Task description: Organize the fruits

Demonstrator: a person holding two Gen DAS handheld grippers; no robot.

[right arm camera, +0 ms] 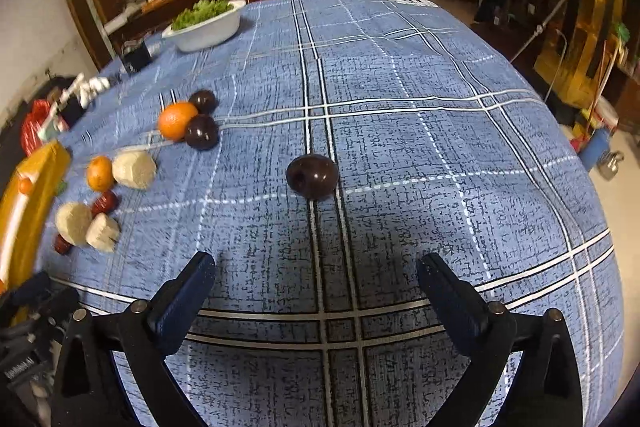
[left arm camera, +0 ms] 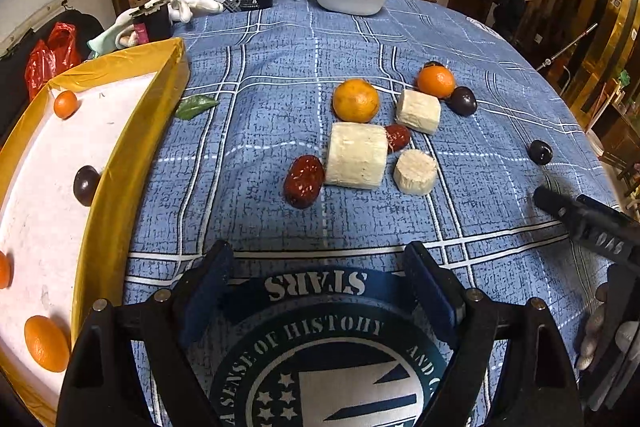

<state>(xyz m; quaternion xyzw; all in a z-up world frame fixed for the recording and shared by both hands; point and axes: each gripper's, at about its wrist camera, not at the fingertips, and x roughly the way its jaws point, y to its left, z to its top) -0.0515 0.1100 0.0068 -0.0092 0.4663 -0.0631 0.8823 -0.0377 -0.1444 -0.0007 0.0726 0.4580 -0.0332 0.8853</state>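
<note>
Both tilt down over the tabletop (right arm camera: 400, 147): left gripper (left arm camera: 320, 291) wide open, empty, above "STARS"; right gripper (right arm camera: 316, 291) spread wide, empty, dark plum (right arm camera: 313, 177) ahead

We note a woven cloth tablecloth (right arm camera: 400, 147), matt; dark plum (right arm camera: 312, 176) glossy, smooth; cut white pieces (left arm camera: 356, 155) rough, fibrous — tray rim (left arm camera: 132, 155) shiny yellow tape.

Tablecloth (left arm camera: 280, 75): blue, white-and-black grid lines. Tray (left arm camera: 132, 131): yellow rim, white floor. Oranges (left arm camera: 355, 100): orange. Plum (right arm camera: 312, 176): dark purple. Dates (left arm camera: 303, 181): red. Bowl (left arm camera: 348, 1): white.
</note>
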